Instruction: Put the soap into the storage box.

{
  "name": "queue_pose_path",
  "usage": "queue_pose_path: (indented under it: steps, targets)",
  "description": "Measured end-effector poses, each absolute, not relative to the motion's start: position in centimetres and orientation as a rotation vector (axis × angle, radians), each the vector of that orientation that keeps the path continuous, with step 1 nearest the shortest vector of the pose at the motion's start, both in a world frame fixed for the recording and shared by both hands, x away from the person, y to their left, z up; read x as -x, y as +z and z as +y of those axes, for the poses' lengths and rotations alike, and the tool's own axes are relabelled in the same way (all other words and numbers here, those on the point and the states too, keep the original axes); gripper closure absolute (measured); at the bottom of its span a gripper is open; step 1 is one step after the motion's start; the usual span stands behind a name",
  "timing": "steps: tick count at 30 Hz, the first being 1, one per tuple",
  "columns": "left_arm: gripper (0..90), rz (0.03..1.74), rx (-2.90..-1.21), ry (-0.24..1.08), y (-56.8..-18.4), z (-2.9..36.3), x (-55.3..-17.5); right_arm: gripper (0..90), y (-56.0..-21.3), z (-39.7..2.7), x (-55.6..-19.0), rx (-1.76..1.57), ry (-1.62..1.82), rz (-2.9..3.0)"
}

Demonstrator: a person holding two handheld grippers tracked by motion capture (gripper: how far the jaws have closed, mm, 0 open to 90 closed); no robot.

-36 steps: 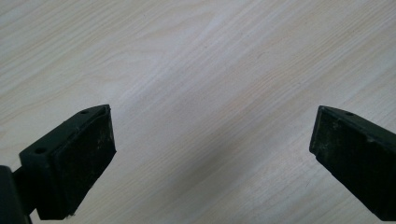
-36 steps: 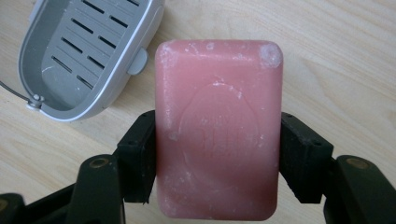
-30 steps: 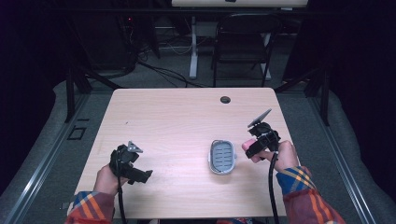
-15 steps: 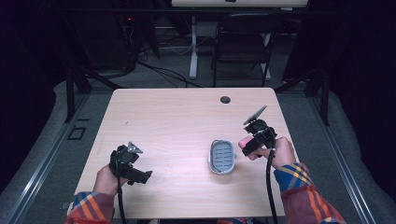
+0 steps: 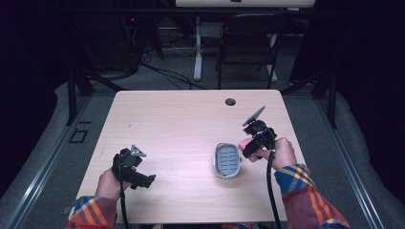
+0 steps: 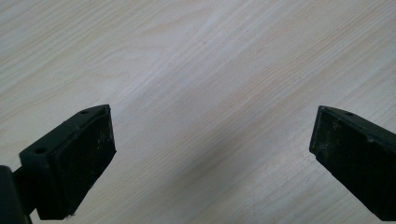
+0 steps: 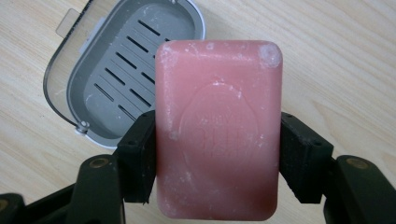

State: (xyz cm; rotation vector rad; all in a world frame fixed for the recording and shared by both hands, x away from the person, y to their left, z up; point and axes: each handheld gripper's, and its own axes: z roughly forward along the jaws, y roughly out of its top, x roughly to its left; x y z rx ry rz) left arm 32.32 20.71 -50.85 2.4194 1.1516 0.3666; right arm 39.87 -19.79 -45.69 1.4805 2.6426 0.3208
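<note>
Right gripper (image 5: 249, 145) pinching a pink bar of soap (image 7: 217, 126) by its two long sides, held above the table (image 5: 191, 124) just to the right of the open soap dish (image 5: 226, 160). The dish, a grey oval tray with a slotted drain insert and a clear hinged lid folded back flat, lies near the front right of the table and is empty. Step in hand, by judgement: carrying the soap toward the dish for placement. In the right gripper view the bar overlaps the dish's near right rim, so it is not yet centred over the tray. The next move calls for a short shift leftward, lining the bar's long axis with the oval, then lowering before the jaws part (a tilted bar might catch on the rim).

Left gripper (image 5: 135, 168) rests low at the near left, well apart from the dish; its jaws are spread wide over bare wood, holding nothing.

Other things: a round cable hole (image 5: 230, 101) at the table's far edge and a folding chair (image 5: 248, 47) beyond it. Nothing stands between soap and dish.
</note>
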Motion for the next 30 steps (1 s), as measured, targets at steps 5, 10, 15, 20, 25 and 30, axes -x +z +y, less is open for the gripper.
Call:
queue_pose_path:
  steps: [5, 10, 15, 20, 25, 30]
  targets:
    - [0.1, 1.156, -2.414, 0.372, -50.9, 20.8, -32.3, 37.1, -45.8, -19.0, -40.1, -1.488, 0.340, 2.626]
    - [0.1, 1.151, -2.417, 0.373, -50.9, 20.7, -32.3, 37.1, -46.0, -18.3, -40.3, -1.469, 0.313, 2.653]
    - [0.1, 1.150, -2.418, 0.372, -50.9, 20.7, -32.3, 37.1, -46.7, -17.5, -40.6, -1.473, 0.322, 2.653]
    - [0.1, 1.146, -2.425, 0.365, -50.9, 20.7, -32.3, 37.0, -46.8, -17.2, -40.8, -1.466, 0.285, 2.665]
    - [0.1, 1.145, -2.426, 0.363, -50.9, 20.7, -32.3, 37.0, -47.3, -16.6, -41.1, -1.471, 0.250, 2.657]
    - [0.1, 1.143, -2.429, 0.363, -50.9, 20.7, -32.3, 37.0, -47.7, -16.3, -41.4, -1.464, 0.214, 2.659]
